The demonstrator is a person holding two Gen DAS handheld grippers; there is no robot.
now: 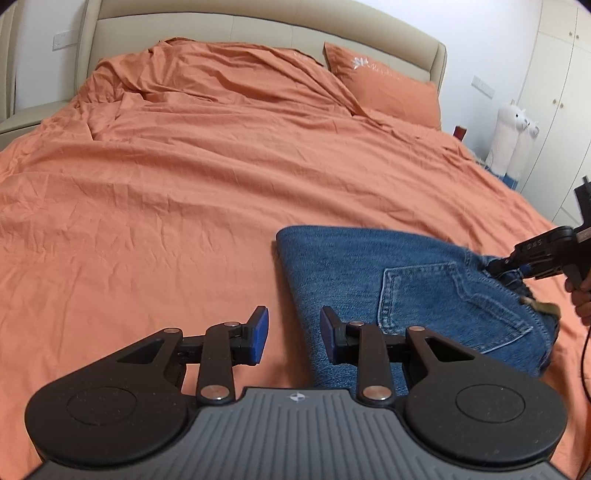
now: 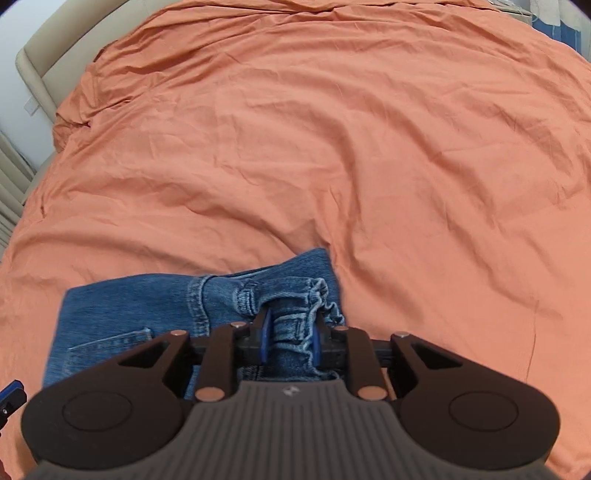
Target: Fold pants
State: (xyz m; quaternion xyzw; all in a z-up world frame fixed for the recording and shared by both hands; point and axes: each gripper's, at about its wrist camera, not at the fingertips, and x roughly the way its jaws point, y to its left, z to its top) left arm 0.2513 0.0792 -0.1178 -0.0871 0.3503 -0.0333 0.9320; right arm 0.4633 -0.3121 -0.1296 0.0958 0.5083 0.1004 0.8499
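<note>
Blue denim pants [image 1: 369,280] lie folded into a compact stack on the orange bed, back pocket [image 1: 443,302] facing up. My left gripper [image 1: 293,334] is open and empty, hovering at the stack's left near edge. My right gripper [image 2: 290,336] is shut on the bunched waistband and hems of the pants [image 2: 295,317] at the stack's right end. It also shows in the left wrist view [image 1: 498,267], gripping that end. The left gripper's blue tip [image 2: 11,391] shows at the left edge of the right wrist view.
The orange sheet [image 1: 184,184] covers the whole bed, wrinkled. An orange pillow [image 1: 384,85] lies by the beige headboard [image 1: 258,22]. White plush toys [image 1: 513,136] and a white wardrobe [image 1: 554,92] stand to the right of the bed.
</note>
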